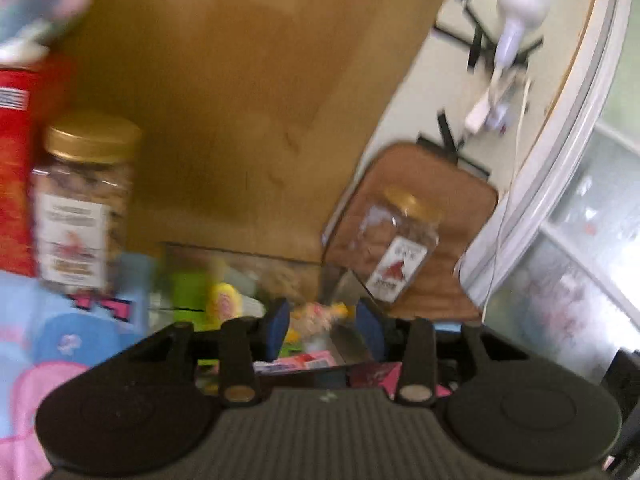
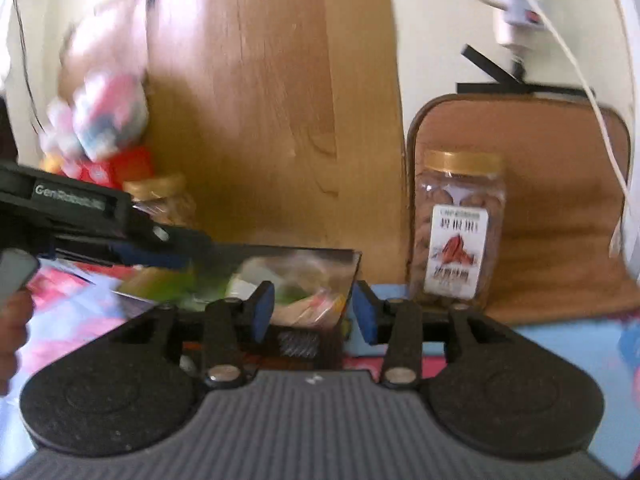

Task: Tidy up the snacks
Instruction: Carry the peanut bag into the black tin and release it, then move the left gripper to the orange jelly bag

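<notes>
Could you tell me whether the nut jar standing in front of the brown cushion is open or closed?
Closed: the nut jar stands upright with its gold lid seated on top, against the brown cushion.

Just ahead of your right gripper [image 2: 313, 307] sits the clear plastic bin of mixed snack packets [image 2: 296, 280]. Right of it, a gold-lidded clear nut jar [image 2: 456, 232] stands upright against the brown cushion [image 2: 560, 200]. Behind the bin rises the wooden panel [image 2: 272, 100], and your left gripper [image 2: 160, 246] reaches in over the bin's left side.
</notes>
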`<state>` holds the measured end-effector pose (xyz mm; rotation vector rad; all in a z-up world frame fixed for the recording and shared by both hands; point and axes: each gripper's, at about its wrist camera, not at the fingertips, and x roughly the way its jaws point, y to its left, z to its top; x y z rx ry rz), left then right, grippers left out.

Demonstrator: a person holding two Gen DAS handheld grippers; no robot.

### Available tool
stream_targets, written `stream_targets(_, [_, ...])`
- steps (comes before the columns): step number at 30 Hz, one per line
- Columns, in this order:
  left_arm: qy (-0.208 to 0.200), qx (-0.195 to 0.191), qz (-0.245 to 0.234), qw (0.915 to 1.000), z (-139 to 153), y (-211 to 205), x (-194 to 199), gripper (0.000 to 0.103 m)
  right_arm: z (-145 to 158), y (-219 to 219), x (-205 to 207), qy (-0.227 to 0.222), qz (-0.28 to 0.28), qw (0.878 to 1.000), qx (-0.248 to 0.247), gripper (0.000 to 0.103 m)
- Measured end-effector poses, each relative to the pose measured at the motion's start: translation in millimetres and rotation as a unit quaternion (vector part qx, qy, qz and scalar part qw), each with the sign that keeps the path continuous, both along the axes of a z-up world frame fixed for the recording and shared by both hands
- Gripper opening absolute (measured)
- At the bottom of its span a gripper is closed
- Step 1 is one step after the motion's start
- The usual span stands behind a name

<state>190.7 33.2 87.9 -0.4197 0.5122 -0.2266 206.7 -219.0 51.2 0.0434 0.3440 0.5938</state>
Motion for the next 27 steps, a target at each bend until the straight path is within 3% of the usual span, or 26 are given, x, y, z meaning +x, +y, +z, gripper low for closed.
stream_targets(3, [0.007, -0.016, -0.001, 0.9998, -6, 17, -29, 0.038, -12, -14, -19, 0.038, 0.026, 0.999, 0.027, 0.046])
stream_targets(9, [0.056, 0.005, 0.006, 0.9984, -38, 22, -63, 0.038, -45, -11, -21, 0.146, 0.040, 0.987, 0.061, 0.046])
stream_targets(13, [0.092, -0.043, 0.006, 0.9948, -59, 26, -70, 0.038, -50, 5, -18, 0.187, 0.051, 0.978, 0.072, 0.046])
stream_targets(15, [0.095, -0.041, -0.002, 0.9946, -64, 21, -75, 0.038, -51, 13, -19, 0.209, 0.066, 0.973, 0.071, 0.037])
stream_targets(18, [0.106, -0.032, -0.021, 0.9936, -73, 12, -79, 0.038, -42, 22, -49, 0.187, 0.075, 0.979, 0.039, 0.036])
stream_targets(22, [0.102, -0.039, -0.021, 0.9938, -76, 14, -88, 0.038, -31, 15, -82, 0.161, 0.104, 0.980, 0.048, 0.037])
stream_targets(25, [0.097, -0.054, -0.020, 0.9936, -72, 17, -95, 0.038, -24, -1, -71, 0.156, 0.060, 0.983, 0.079, 0.038])
stream_targets(27, [0.087, -0.059, -0.022, 0.9942, -68, 20, -103, 0.038, -29, -12, -49, 0.183, 0.024, 0.977, 0.105, 0.039])
